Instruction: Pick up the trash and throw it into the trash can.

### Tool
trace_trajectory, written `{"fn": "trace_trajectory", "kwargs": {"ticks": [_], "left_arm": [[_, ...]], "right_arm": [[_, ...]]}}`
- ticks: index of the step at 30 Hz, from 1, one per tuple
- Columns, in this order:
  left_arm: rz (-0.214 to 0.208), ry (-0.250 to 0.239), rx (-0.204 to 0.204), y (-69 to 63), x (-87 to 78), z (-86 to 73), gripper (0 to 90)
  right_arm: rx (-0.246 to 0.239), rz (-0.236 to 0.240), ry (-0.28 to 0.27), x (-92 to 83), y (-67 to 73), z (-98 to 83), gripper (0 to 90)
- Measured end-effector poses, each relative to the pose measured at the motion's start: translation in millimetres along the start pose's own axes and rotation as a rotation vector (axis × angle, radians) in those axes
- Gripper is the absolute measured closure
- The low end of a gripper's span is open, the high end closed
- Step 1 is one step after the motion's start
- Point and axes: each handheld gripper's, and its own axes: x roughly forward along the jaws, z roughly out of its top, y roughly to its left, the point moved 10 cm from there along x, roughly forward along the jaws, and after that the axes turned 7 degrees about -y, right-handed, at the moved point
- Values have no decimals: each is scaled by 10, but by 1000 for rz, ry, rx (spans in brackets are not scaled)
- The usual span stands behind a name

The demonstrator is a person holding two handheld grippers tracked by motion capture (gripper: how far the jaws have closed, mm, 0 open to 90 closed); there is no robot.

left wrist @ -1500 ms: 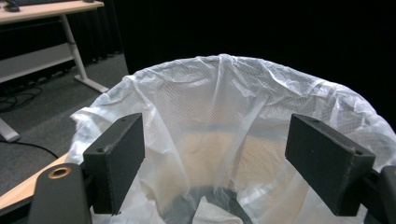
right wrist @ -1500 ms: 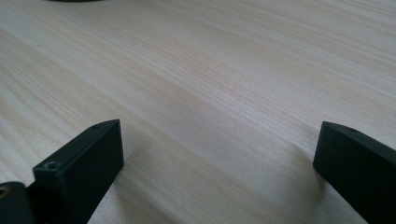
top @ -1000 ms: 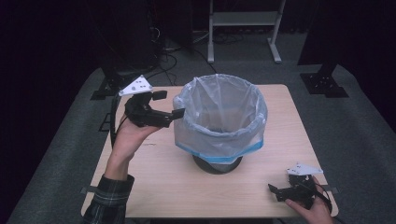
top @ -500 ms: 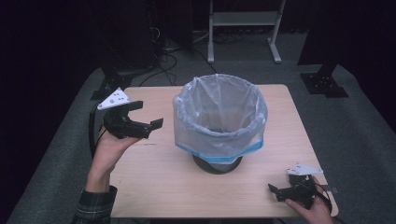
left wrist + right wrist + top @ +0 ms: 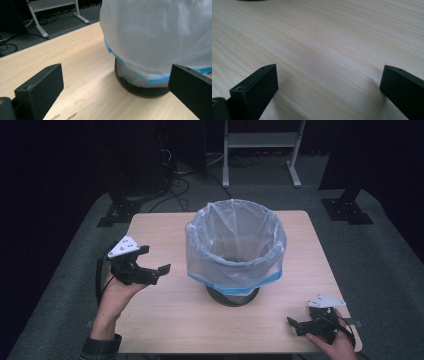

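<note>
My left gripper view is showing the one bin's (image 5: 142, 82) mesh base; the high view is hiding it behind the bag (image 5: 235, 245). I am holding two grippers, left gripper (image 5: 152, 262) and right gripper (image 5: 295, 322), both jaws wide, empty.

high view overlooks table (image 5: 180, 315), gripper views skim it, perhaps sharing bin (image 5: 235, 247)

Bin (image 5: 235, 292) with bag (image 5: 235, 245) mid surface (image 5: 175, 315); left gripper (image 5: 152, 260) to its left, right gripper (image 5: 295, 322) front right corner.

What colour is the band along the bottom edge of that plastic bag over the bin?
Light blue band on a translucent white bag; clearest in the left gripper view.
</note>
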Motion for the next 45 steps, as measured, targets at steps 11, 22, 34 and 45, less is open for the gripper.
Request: {"fn": "trace_trajectory", "kwargs": {"ticks": [11, 22, 34, 45], "left_arm": [[23, 41, 13, -30, 48, -354, 0], [30, 81, -9, -6, 58, -660, 0], [24, 113, -5, -64, 122, -923, 0], [33, 130, -21, -68, 179, -1143, 0]], "right_arm": [[-1, 0, 1, -7, 2, -5, 2], [-2, 1, 1, -10, 2, -7, 2], [-2, 1, 1, -9, 2, -7, 2], [-2, 1, 1, -9, 3, -7, 2]]}}
